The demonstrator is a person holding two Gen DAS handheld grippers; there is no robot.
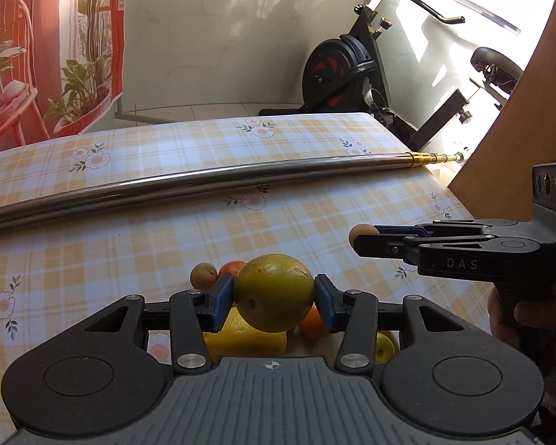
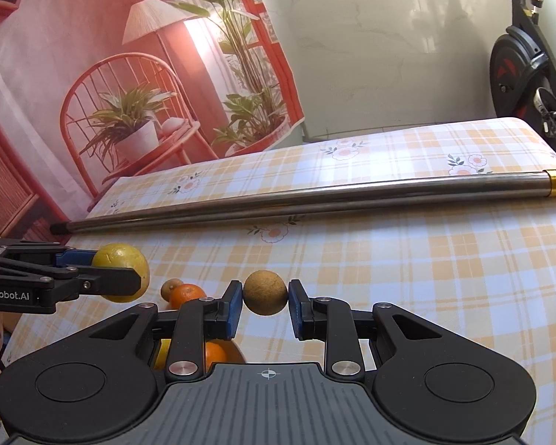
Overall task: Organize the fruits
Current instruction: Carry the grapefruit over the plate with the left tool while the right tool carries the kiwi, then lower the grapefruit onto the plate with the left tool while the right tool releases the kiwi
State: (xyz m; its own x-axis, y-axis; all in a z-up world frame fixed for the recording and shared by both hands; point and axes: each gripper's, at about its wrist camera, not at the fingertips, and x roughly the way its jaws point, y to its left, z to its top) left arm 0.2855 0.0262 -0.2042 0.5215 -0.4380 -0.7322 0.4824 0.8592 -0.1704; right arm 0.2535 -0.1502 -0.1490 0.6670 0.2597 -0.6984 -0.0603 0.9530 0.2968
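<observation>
Holding a fruit in each gripper, both lifted above the table (image 1: 315, 193). Left gripper (image 1: 274, 298): blue pads pressed on either side of a large yellow-green citrus (image 1: 273, 293), which fills the gap and bulges above and below the fingers. Right gripper (image 2: 265, 298): closed on a small round brown fruit (image 2: 265, 293), held at its widest line.

Landmark: the fruit pile (image 1: 241, 337) on the checked cloth, on the near side of the metal pole (image 1: 204, 185).
- Pile shows a yellow fruit, oranges (image 2: 186, 295), and a small brown fruit (image 1: 203, 275) at its far edge. Whether a bowl or board sits under it I cannot tell; the grippers cover it.
- Large citrus hangs directly over the pile, nearly centred on it.
- Small brown fruit in the right gripper hangs to the right of the pile, over bare cloth, at about the same height as the citrus.
- Both fruits are round, so no long axis matters; only position counts.

Judgement: the left gripper is the nearer one to the pile, straight above it, and needs only a descent. The right must first travel leftward towards the pile, and the left gripper lies in that path, so one should go at a time. The pile looks loose; a drop from height could scatter it towards the pole.
</observation>
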